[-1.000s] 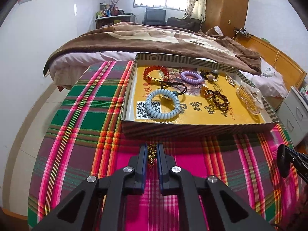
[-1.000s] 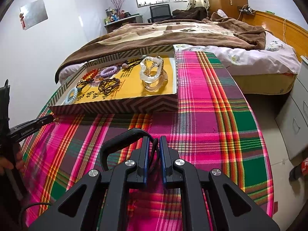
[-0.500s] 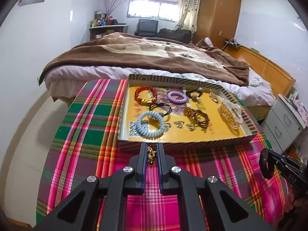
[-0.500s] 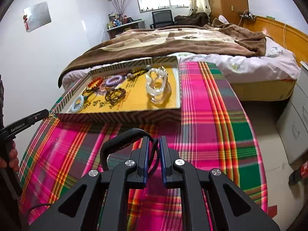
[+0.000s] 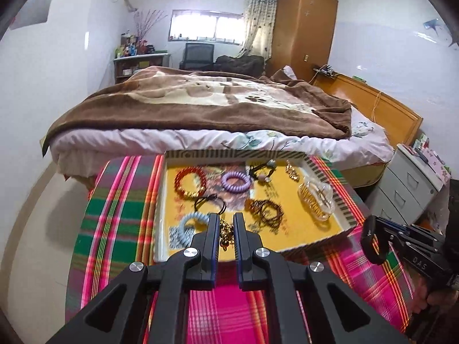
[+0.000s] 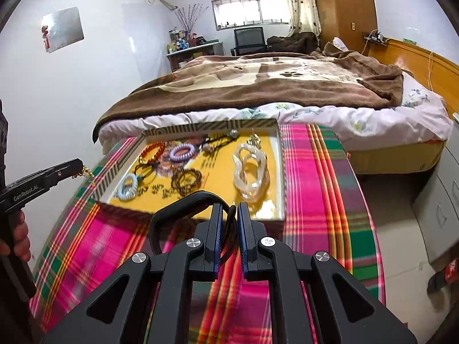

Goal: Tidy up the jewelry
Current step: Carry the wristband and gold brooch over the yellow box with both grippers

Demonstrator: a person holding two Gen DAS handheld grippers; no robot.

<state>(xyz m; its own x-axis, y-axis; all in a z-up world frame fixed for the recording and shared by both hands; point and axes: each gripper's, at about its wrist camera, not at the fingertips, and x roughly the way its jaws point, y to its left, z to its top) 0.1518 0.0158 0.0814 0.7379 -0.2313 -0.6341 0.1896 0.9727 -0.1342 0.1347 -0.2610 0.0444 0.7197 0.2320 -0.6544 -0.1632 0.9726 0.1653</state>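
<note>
A shallow yellow-lined box [image 5: 348, 218] [image 6: 281, 172] on the plaid table holds several bracelets and hair ties: a red bead bracelet [image 5: 190, 182], a purple coil [image 5: 236, 181], a light blue coil [image 5: 188, 226], a dark bead bracelet [image 5: 265, 209] and a clear chain piece [image 5: 315, 199] [image 6: 251, 172]. My left gripper [image 5: 225, 225] is shut on a small gold chain [image 5: 225, 233] [image 6: 86, 172], raised over the box's near edge. My right gripper [image 6: 229, 218] is shut on a black band [image 6: 178, 212] [image 5: 373, 240], raised before the box's near right corner.
The round table has a pink, green and red plaid cloth [image 5: 114, 223] [image 6: 312, 200]. A bed with a brown blanket [image 5: 200, 106] stands just behind it. Grey drawers [image 5: 407, 189] stand at the right. A wardrobe and a desk are at the far wall.
Both grippers have risen and moved forward toward the box with their items held. The left one now hangs over the box's near edge.
</note>
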